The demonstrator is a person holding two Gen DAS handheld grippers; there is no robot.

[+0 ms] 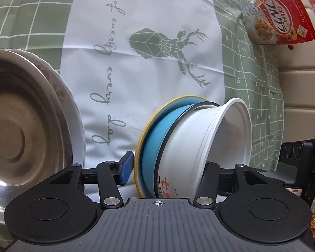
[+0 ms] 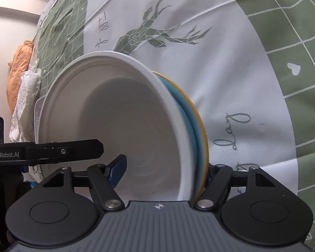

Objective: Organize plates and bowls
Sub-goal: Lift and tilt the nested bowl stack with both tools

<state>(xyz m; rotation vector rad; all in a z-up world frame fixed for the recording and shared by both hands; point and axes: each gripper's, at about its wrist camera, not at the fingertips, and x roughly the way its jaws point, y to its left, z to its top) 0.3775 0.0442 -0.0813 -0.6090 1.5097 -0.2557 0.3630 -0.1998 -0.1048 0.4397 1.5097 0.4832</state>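
A white paper bowl (image 1: 201,138) with orange print sits on a blue plate with a yellow rim (image 1: 155,126). My left gripper (image 1: 168,168) spans both; its left pad (image 1: 126,168) is beside the plate's rim with a thin gap, and its right finger is hidden behind the bowl. In the right wrist view my right gripper (image 2: 161,168) straddles the white bowl's (image 2: 119,117) wall and the blue plate (image 2: 197,130): its left pad (image 2: 117,172) is inside the bowl, its right finger is behind the plate. Both look closed on the stack.
A steel bowl (image 1: 16,130) nested in a white patterned dish (image 1: 61,96) stands at the left. A red cereal bag (image 1: 277,12) lies at the far right on the green-and-white tablecloth (image 1: 149,21). A black phone (image 1: 298,159) stands at the right. Cloths (image 2: 23,88) lie at the left.
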